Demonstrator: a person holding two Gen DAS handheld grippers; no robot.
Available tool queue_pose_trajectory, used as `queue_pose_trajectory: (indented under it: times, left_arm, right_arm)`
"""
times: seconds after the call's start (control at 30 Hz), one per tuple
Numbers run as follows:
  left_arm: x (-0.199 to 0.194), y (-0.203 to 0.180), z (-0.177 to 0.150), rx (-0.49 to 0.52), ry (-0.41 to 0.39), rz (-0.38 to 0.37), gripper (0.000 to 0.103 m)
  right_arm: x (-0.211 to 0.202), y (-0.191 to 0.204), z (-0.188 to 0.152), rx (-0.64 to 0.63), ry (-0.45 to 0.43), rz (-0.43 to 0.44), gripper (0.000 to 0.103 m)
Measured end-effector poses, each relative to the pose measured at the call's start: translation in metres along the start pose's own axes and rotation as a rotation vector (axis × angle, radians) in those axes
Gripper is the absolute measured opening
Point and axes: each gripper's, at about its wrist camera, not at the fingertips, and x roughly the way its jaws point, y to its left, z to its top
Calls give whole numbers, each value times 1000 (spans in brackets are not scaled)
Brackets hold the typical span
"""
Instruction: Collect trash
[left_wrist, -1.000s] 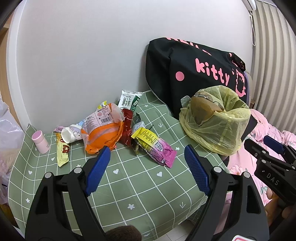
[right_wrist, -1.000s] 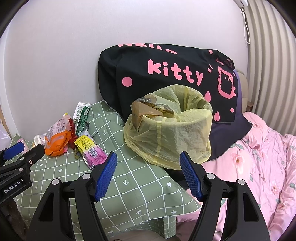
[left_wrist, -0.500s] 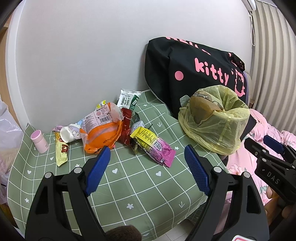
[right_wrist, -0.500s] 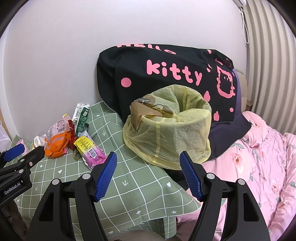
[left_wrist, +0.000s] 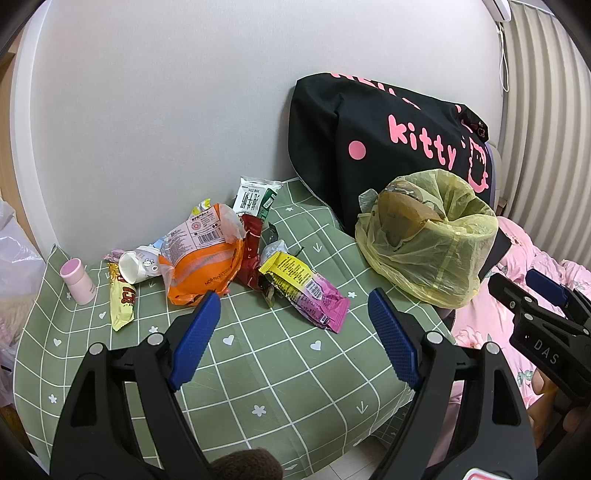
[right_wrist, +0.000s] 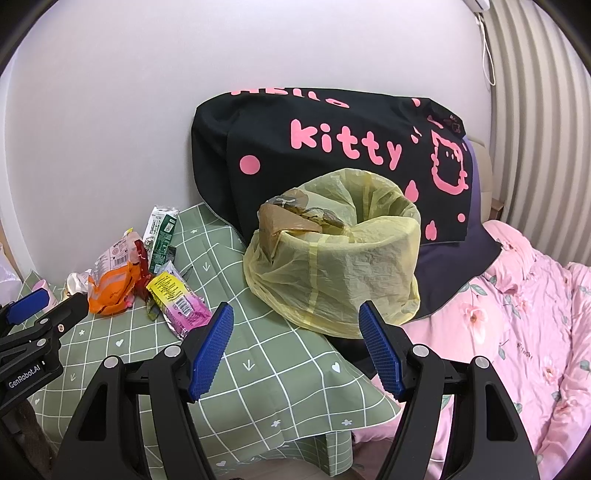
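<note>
Little has changed over the last second: both the left gripper (left_wrist: 293, 319) and right gripper (right_wrist: 295, 332) hover with fingers apart, holding nothing, so the crumpled snack wrappers (left_wrist: 303, 291) still lie uncollected near the surface's back edge beside the yellow plastic trash bag (right_wrist: 336, 266).

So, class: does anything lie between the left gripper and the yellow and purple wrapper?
Nothing visible does. The left gripper is open, and only bare green tablecloth lies between it and the yellow and purple wrapper.

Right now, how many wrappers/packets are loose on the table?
5, maybe more hidden: yellow wrapper at left, orange bag beside it, red packet behind, green-white packet by the wall, yellow-purple wrapper nearest the yellow trash bag.
</note>
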Motion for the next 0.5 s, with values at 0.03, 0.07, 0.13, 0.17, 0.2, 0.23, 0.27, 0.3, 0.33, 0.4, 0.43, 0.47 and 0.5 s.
queue_pose_trajectory:
  times: [0.03,0.07,0.13,0.17,0.2,0.23,0.27,0.3,0.33,0.4,0.43,0.47,0.5]
  left_arm:
    - [0,0,0,0,0,0,78]
    - [0,0,0,0,0,1,78]
    - [0,0,0,0,0,0,78]
    - [0,0,0,0,0,-1,78]
    - [0,0,0,1,0,0,78]
    - [0,0,0,1,0,-1,78]
    - [0,0,0,1,0,-1,78]
    - [0,0,0,1,1,-1,78]
    - [0,0,0,0,1,-1,78]
    - [0,0,0,1,1,-1,78]
    - [0,0,0,1,0,-1,78]
    - [0,0,0,1,0,-2,78]
    - [0,0,0,1,0,-2,78]
  right_arm:
    - [0,0,0,0,-1,-2,67]
    - [0,0,0,0,-1,-1,67]
    - [0,0,0,0,0,-1,67]
    - [0,0,0,1,0,-1,67]
    - [0,0,0,1,0,-1,67]
    - [0,0,0,0,1,0,67]
    - [0,0,0,0,0,0,67]
    - [0,0,0,0,0,-1,67]
    - [0,0,0,0,0,-1,67]
    - [0,0,0,0,0,-1,67]
    - [0,0,0,-1,0,-2,67]
    - [0,-1,-1,2,0,-2,67]
    - [0,-1,-1,3,0,-2,67]
